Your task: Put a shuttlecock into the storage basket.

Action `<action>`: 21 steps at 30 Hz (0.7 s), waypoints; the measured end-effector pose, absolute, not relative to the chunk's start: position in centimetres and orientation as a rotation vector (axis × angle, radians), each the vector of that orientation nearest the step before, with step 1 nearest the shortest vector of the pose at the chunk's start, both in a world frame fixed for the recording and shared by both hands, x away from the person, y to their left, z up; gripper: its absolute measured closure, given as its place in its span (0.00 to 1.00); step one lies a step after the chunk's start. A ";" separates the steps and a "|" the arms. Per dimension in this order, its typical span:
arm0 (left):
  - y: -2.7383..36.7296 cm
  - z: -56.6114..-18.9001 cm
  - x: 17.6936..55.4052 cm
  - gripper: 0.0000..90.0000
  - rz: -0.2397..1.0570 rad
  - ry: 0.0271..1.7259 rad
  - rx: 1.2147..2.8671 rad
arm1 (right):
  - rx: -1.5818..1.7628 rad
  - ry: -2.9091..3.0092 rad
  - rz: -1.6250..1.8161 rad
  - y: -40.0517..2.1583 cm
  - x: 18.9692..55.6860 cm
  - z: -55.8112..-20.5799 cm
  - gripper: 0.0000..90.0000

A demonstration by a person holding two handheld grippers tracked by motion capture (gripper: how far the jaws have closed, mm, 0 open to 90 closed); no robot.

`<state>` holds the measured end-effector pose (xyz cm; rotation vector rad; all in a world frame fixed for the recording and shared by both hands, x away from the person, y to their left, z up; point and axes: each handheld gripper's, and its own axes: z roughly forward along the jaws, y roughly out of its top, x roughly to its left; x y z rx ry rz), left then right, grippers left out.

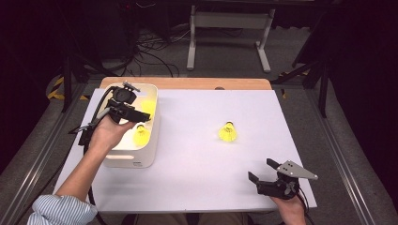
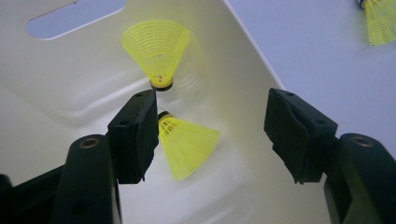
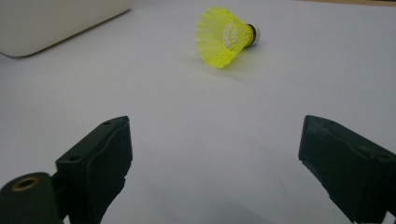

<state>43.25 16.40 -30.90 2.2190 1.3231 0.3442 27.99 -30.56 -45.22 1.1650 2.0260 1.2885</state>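
On the white table [image 1: 197, 159], the cream bin [image 1: 152, 140] already holds two yellow shuttlecocks [image 2: 189, 144], one just beside the other. A third shuttlecock [image 1: 228, 132] lies on the tabletop, well apart, so about a third of the job looks left. The left gripper [image 2: 210, 126] hangs released over the bin; the right gripper [image 1: 264, 171] rests spread wide, empty.

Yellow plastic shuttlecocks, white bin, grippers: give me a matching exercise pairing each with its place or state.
Things:
1. Lone yellow plastic shuttlecock
2. Two yellow shuttlecocks
3. Left gripper
4. Right gripper

Places or states:
A. Open, above the white plastic bin
B. Lying inside the bin
C. Open, at the near right of the white table
D. On its side mid-table

Pairs: 1-D, 2-B, 3-A, 4-C
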 end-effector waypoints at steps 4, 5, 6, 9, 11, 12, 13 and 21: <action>16.0 -30.7 43.1 0.41 0.340 1.304 2.237 | 1.168 2.024 1.293 -30.5 28.0 -45.2 0.11; 15.9 -30.6 43.1 0.41 0.341 1.301 2.236 | 1.168 2.023 1.293 -30.5 28.0 -45.2 0.11; 15.9 -30.6 43.0 0.42 0.339 1.299 2.236 | 1.168 2.023 1.293 -30.5 28.0 -45.2 0.11; 15.6 -30.4 42.9 0.42 0.339 1.281 2.239 | 1.166 2.026 1.291 -30.6 28.0 -45.2 0.11; 15.5 -30.4 42.8 0.42 0.340 1.273 2.241 | 1.169 2.023 1.293 -30.5 28.0 -45.2 0.11; 15.4 -30.3 42.8 0.42 0.338 1.268 2.242 | 1.168 2.023 1.293 -30.5 28.0 -45.2 0.11; 15.3 -30.3 42.8 0.43 0.336 1.266 2.240 | 1.168 2.024 1.293 -30.5 28.0 -45.2 0.11; 14.7 -30.1 42.7 0.43 0.333 1.239 2.245 | 1.168 2.025 1.291 -30.6 28.0 -45.2 0.11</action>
